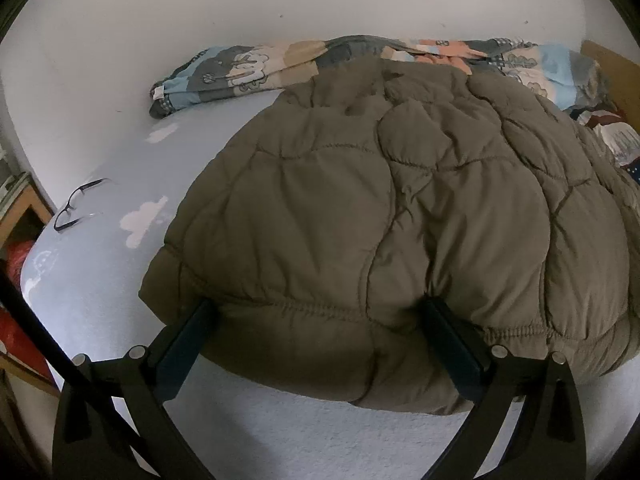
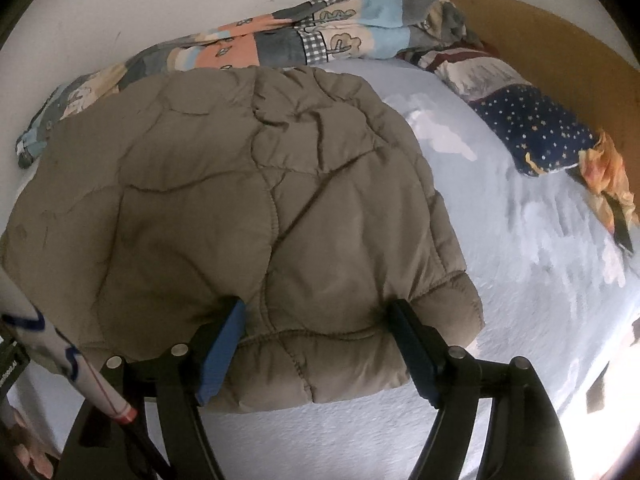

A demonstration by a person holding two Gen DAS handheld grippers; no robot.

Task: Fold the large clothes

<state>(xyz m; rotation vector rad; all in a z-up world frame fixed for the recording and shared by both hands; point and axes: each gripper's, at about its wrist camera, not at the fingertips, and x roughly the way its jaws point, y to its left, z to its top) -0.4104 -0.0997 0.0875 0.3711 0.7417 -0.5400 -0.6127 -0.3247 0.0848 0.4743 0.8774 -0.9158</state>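
The jacket (image 1: 384,220) lies on the bed (image 1: 100,280), its hem at the near edge. The left gripper (image 1: 320,320) straddles the hem left of centre; the right gripper (image 2: 316,320) straddles it toward the right corner. A blanket (image 1: 248,68) lies behind the jacket, against the wall (image 1: 160,8). Glasses (image 1: 76,204) rest on the bed, left of the jacket. A pillow (image 2: 532,128) lies to the right, beside the headboard (image 2: 560,44).

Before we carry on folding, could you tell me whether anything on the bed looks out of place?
Yes: a pair of glasses lies loose on the sheet, to the left of the jacket, near the mattress edge. They could be crushed or knocked off during folding. The bunched quilt by the wall is untidy, but clear of the fold.
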